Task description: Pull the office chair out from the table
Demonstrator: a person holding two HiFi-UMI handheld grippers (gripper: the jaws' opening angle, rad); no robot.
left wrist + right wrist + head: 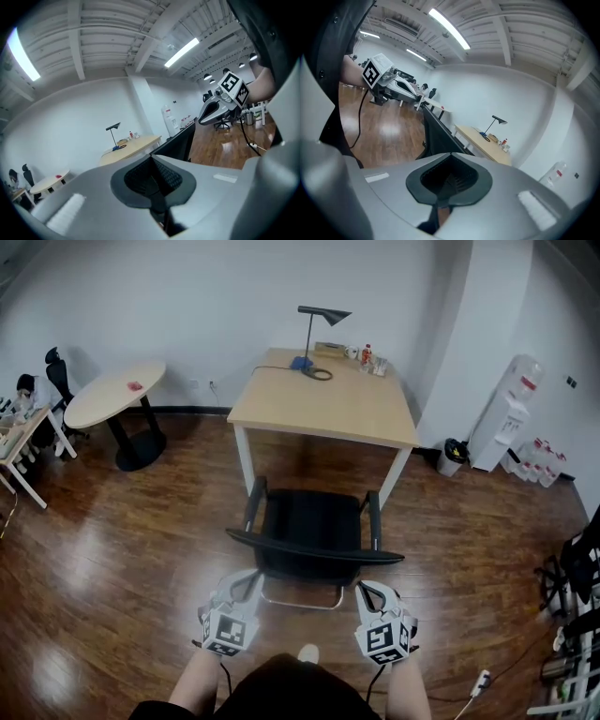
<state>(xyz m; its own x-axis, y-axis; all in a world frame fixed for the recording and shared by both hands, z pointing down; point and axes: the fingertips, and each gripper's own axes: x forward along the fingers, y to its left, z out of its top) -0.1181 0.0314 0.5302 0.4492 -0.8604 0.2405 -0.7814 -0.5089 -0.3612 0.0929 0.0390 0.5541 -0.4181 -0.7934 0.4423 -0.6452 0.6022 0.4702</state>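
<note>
The black office chair (314, 531) stands on the wood floor, a short way out from the wooden table (328, 404), its backrest toward me. My left gripper (247, 579) hangs just behind the backrest's left end and my right gripper (367, 591) just behind its right end; neither touches the chair. Both are shut with nothing between the pads. In the left gripper view the jaws (152, 180) meet, with the chair back (180, 143) and the right gripper (204, 118) beyond. The right gripper view shows closed jaws (450, 180), the chair (438, 136) and the left gripper (417, 97).
A desk lamp (314, 334) and small items sit at the table's far edge. A round table (112, 395) stands at the left, a water dispenser (506, 418) and a bin (452, 456) at the right. A power strip (478, 681) lies on the floor near my right.
</note>
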